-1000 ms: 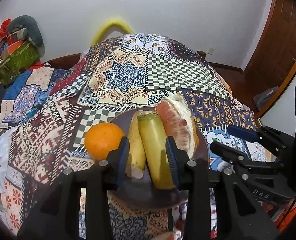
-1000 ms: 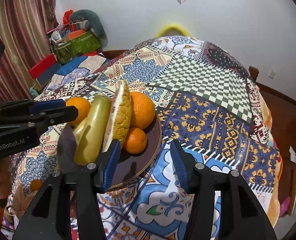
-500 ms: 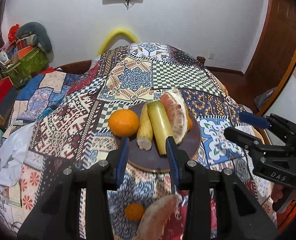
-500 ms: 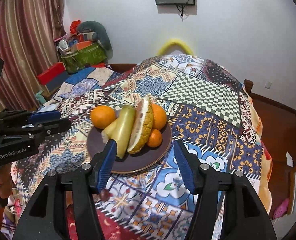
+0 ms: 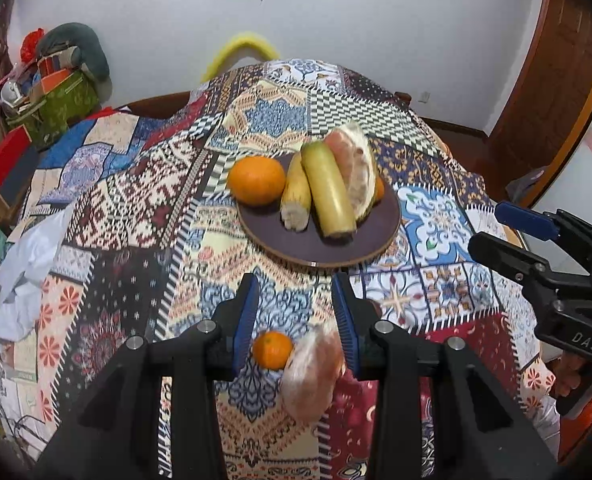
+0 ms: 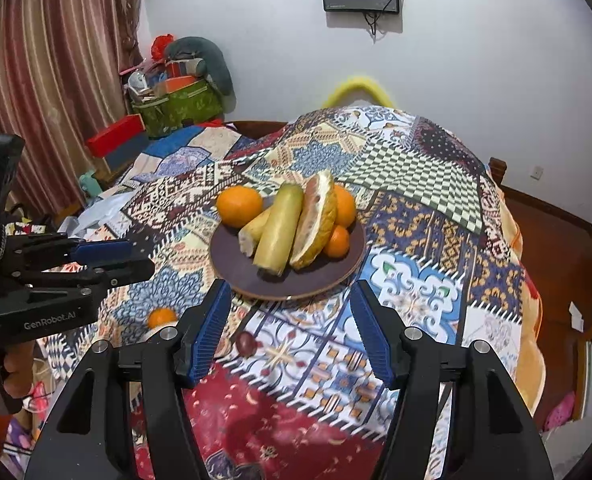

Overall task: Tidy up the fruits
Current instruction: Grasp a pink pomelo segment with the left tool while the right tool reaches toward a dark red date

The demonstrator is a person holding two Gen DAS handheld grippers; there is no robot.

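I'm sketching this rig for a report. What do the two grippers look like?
Both are matte black plastic with ribbed blue pads and silver screws. The left gripper reads "GenRobot.AI" on its side in the right wrist view; the right gripper shows "DAS" lettering in the left wrist view.

Small orange (image 5: 378,189) mostly hidden behind pomelo wedge (image 5: 355,171); nearer pomelo piece (image 5: 312,372) blurred.

Plate (image 5: 388,216): smooth, dark, matt sheen. Beneath it, patchwork cloth (image 5: 136,200): soft printed fabric. Orange (image 5: 256,179) on plate: finely dimpled, glossy. Gripper pads (image 6: 210,332): ribbed blue plastic.
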